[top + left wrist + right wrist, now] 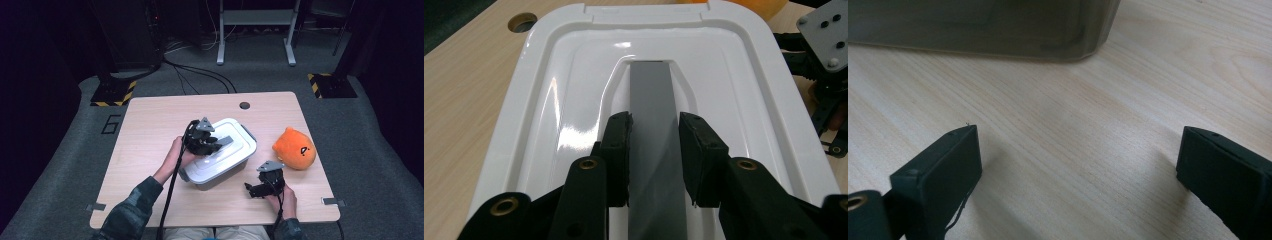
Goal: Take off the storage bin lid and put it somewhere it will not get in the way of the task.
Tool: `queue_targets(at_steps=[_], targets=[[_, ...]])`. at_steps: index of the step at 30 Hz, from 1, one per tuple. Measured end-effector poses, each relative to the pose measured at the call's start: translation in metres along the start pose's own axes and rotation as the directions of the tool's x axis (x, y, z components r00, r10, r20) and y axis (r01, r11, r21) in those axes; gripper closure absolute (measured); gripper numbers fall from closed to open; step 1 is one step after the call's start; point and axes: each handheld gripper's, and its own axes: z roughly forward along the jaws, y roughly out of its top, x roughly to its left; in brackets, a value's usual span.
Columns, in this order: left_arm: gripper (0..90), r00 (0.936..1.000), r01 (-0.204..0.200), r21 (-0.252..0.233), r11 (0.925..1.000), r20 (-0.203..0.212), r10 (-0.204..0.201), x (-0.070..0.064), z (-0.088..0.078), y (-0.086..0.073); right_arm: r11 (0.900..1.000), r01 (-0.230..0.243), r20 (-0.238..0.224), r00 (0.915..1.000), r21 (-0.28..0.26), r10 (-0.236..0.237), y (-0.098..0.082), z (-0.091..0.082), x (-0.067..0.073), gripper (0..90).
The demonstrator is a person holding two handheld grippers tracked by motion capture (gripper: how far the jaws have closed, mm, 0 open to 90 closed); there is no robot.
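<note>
A white lidded box (220, 155) sits mid-table, its lid (569, 80) glossy with a grey handle bar (655, 125) along the middle. My left gripper (202, 141) is over the lid and shut on that grey handle, both pads pressing its sides (655, 150). My right gripper (260, 189) rests low on the table in front of the box's near right corner, open, with bare wood between its fingers (1078, 165). The box's translucent wall (998, 25) stands just beyond it.
An orange plush toy (295, 148) lies on the table right of the box. A round cable hole (244, 105) is near the far edge. Beyond the table are a stand's legs, cables and floor.
</note>
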Motion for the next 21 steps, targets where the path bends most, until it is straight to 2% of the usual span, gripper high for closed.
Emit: queue_targets(at_steps=[5, 12, 21], targets=[[66.5, 1.0, 0.002, -0.003, 1.0, 0.005, -0.002, 0.0, -0.004, 0.001, 1.0, 0.0, 0.001, 1.0, 0.001, 0.0, 0.0, 0.0, 0.0, 3.5], [66.5, 1.0, 0.003, -0.032, 0.9995, 0.0, -0.002, 0.002, -0.014, 0.004, 1.0, 0.0, 0.001, 1.0, 0.0, 0.0, 0.0, 0.0, 0.0, 3.5], [66.5, 0.9998, 0.005, -0.049, 0.9988, -0.019, -0.006, 0.005, -0.026, 0.008, 1.0, 0.0, 0.0, 1.0, 0.001, 0.0, 0.0, 0.0, 0.0, 3.5]])
